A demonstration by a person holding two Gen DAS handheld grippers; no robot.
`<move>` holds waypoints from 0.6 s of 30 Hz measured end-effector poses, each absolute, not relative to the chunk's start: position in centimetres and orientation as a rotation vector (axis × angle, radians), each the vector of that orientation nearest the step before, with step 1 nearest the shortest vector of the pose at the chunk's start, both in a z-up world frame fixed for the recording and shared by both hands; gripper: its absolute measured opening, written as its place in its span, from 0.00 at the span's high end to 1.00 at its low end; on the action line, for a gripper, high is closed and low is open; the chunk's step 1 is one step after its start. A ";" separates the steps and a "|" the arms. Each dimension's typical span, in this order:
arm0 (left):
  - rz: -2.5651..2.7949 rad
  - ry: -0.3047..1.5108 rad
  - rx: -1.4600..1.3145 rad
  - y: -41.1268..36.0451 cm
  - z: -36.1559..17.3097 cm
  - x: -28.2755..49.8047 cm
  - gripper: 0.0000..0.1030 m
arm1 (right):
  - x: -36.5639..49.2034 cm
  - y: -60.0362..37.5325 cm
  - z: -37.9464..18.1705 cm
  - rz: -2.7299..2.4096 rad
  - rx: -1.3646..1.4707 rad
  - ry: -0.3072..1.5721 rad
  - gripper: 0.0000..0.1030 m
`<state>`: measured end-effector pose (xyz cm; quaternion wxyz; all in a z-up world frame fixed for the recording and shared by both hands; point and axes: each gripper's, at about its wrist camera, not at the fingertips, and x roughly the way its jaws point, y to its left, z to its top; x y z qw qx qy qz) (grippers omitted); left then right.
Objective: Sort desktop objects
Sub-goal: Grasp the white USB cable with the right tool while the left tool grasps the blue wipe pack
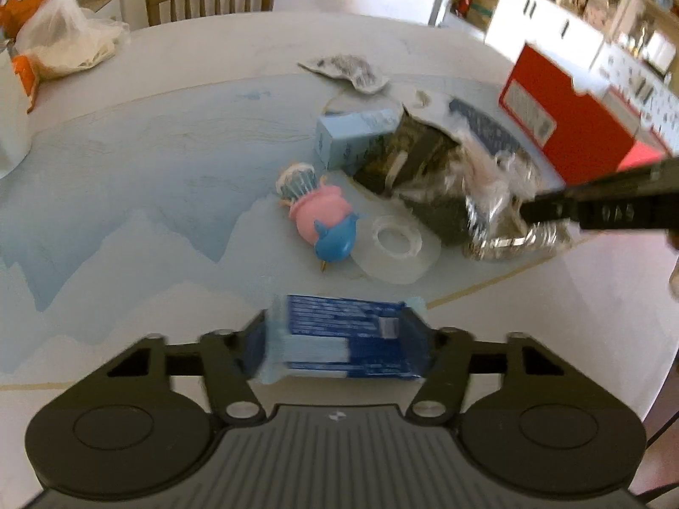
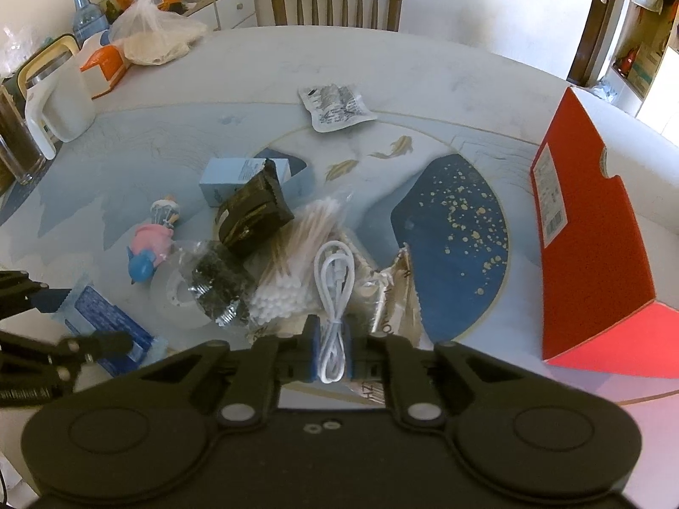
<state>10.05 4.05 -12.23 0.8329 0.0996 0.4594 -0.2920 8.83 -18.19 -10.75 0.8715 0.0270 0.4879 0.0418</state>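
A round tabletop point(image 2: 424, 68) with a pale blue mountain-and-fish pattern fills both views; a wooden chair point(image 2: 336, 0) stands at its far edge, and a white kettle point(image 2: 59, 102), a plastic bag point(image 2: 152, 38) and a bottle point(image 2: 87, 12) crowd the far left.

The left tongs point(image 1: 343, 339) are closed on a blue packet point(image 1: 348, 341), one finger on each end; the packet sits low over the tabletop's near edge, and whether it touches cannot be told. In the right wrist view the same packet point(image 2: 106, 322) shows at lower left.

The right tongs point(image 2: 331, 354) grip a coiled white cable point(image 2: 335, 292) between blue pads, just above the pile.

The pile lies mid-table: a pink and blue toy point(image 1: 320, 216) on its side, a clear tape roll point(image 1: 397, 246) touching it, a light blue box point(image 1: 352, 135) behind, a dark pouch point(image 2: 250, 216) leaning over that box, a bag of cotton swabs point(image 2: 293, 263) beside the cable, and a foil wrapper point(image 2: 390, 292) to their right. A white sachet point(image 2: 335, 106) lies apart, farther back. A red box point(image 2: 594, 229) stands at the right, well apart from the pile.
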 end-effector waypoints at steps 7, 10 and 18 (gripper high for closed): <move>-0.640 0.990 0.203 4.3 -12.1 10.1 0.51 | 8.4 -18.2 -10.5 0.090 0.061 1.014 0.91; -0.650 0.990 0.167 4.7 -11.7 10.2 0.63 | 8.2 -18.2 -10.3 0.091 0.065 1.010 0.91; -0.687 0.999 0.150 5.3 -11.0 9.9 0.71 | 7.7 -18.3 -9.7 0.094 0.086 0.997 0.91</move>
